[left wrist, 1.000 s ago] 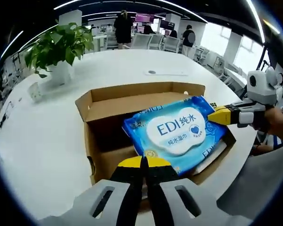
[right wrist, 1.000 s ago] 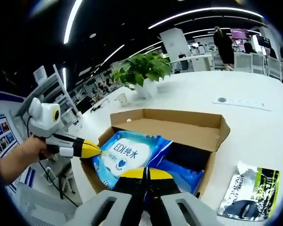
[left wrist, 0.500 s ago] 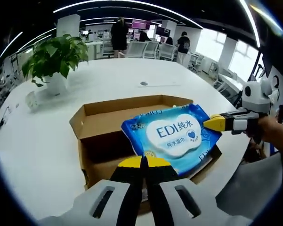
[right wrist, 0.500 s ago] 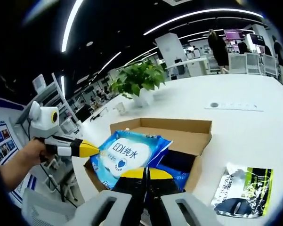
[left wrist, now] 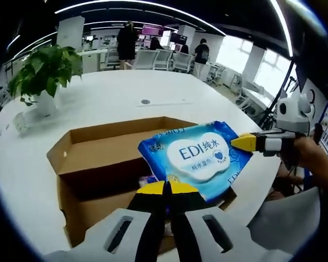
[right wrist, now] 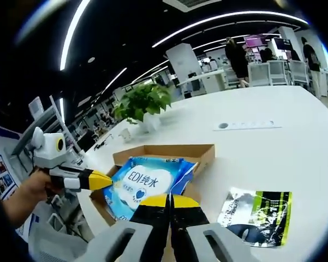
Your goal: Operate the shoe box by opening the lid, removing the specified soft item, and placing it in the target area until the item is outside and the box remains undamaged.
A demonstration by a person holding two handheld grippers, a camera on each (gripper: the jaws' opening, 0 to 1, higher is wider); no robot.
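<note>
I hold the wet-wipes pack (left wrist: 199, 161) above the open shoe box (left wrist: 93, 164), my left gripper (left wrist: 165, 189) and right gripper (right wrist: 167, 202) clamped on adjacent edges; bare table (right wrist: 294, 136) lies rightward.

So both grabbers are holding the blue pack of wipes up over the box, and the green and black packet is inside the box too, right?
Not quite. The green and black packet lies on the white table, outside the box, as the right gripper view shows. The rest holds: the left gripper and right gripper both grip the blue pack of wipes above the box.
</note>
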